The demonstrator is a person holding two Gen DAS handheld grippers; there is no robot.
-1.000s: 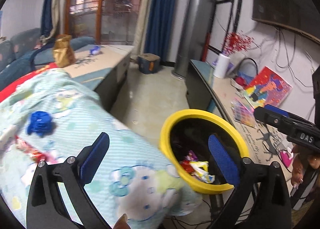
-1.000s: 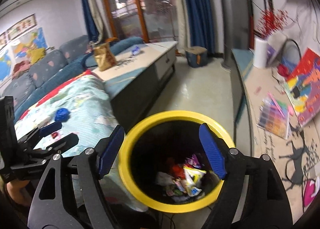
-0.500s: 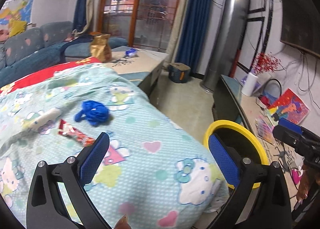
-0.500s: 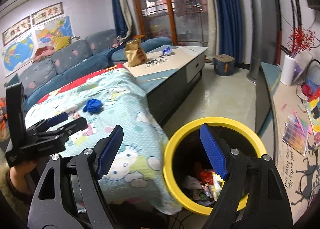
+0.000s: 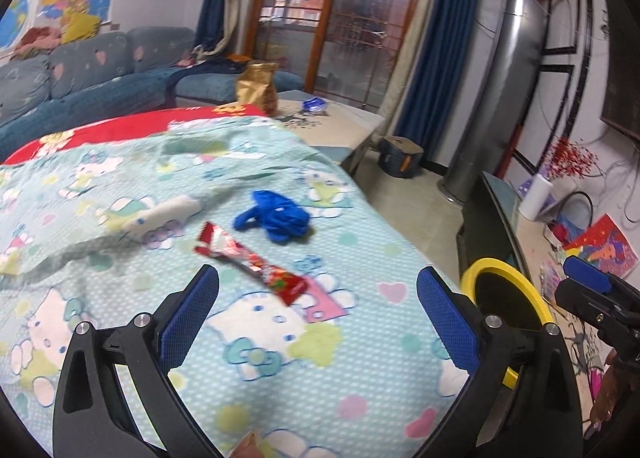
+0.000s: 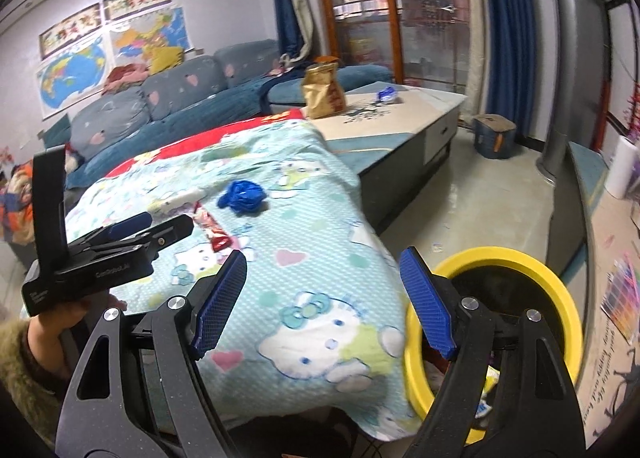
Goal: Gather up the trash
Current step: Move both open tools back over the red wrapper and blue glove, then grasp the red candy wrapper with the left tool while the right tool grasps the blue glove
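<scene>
two grippers hang empty, jaws apart: left gripper (image 5: 318, 312) just short of the red wrapper (image 5: 256, 264) at frame centre on the blanket (image 5: 360, 398); right gripper (image 6: 322, 300) by the yellow bin (image 6: 558, 290) lower right. best to straddle the wrapper's narrow middle, then pinch. wrapper print is unreadable.

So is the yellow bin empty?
No. The bin stands upright, with wrappers visible at its bottom in the right wrist view.

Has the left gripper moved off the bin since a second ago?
Yes. The left gripper has swung left from the yellow bin to over the blanket, facing the red wrapper.
</scene>
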